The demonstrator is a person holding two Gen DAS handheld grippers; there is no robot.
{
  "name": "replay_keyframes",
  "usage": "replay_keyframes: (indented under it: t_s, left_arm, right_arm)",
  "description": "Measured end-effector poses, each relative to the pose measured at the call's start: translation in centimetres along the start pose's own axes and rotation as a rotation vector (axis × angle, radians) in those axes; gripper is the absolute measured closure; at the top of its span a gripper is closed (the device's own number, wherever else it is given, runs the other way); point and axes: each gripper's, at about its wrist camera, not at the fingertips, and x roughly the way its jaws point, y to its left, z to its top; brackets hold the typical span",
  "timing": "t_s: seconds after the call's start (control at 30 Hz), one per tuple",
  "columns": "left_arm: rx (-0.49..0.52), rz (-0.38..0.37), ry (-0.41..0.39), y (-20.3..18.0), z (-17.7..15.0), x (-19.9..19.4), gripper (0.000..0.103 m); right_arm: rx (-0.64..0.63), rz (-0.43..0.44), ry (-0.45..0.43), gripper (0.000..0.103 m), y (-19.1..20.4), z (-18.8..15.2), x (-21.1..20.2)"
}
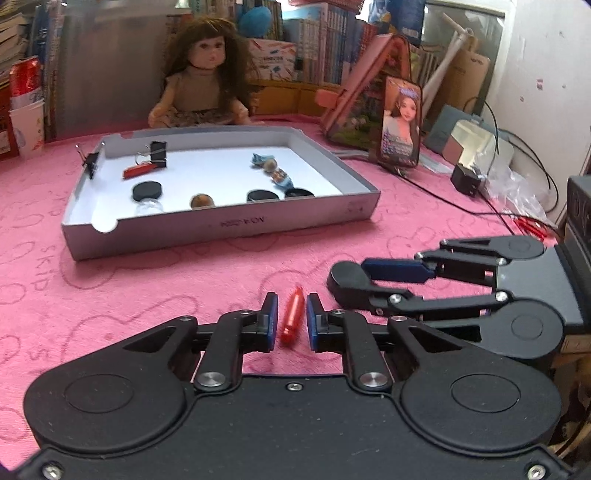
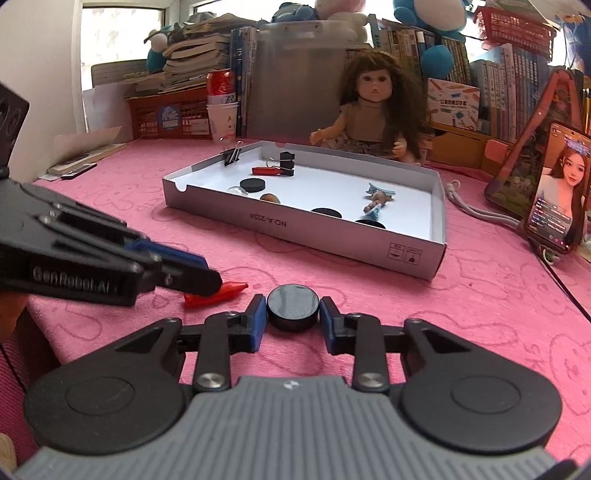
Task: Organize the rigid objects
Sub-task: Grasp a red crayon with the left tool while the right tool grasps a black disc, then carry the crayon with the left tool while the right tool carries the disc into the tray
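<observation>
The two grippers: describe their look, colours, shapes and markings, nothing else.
The left gripper has a black body, round black pivot housings, black linkage bars with silver screws and blue finger pads. White lettering runs along its side in the right wrist view. The right gripper looks alike, but with a ribbed grey top plate.

The right gripper [image 2: 293,320] clamps a black puck [image 2: 293,306] on the pink cloth [image 2: 461,314], near the grey tray [image 2: 295,229], with a red pen [image 2: 216,293] to its left.

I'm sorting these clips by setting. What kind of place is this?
Probably a home study or a child's room: a doll sits at the back of a table under a pink cloth, with crowded bookshelves and plush toys behind.
</observation>
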Motion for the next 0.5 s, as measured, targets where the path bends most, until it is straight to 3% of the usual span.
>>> replay_keyframes:
  t_s: [0.5]
  left_arm:
    - [-0.019, 0.021, 0.005, -0.1, -0.16, 0.65, 0.093]
  right_arm:
    - [0.007, 0.003, -0.006, 0.066, 0.32, 0.08, 0.05]
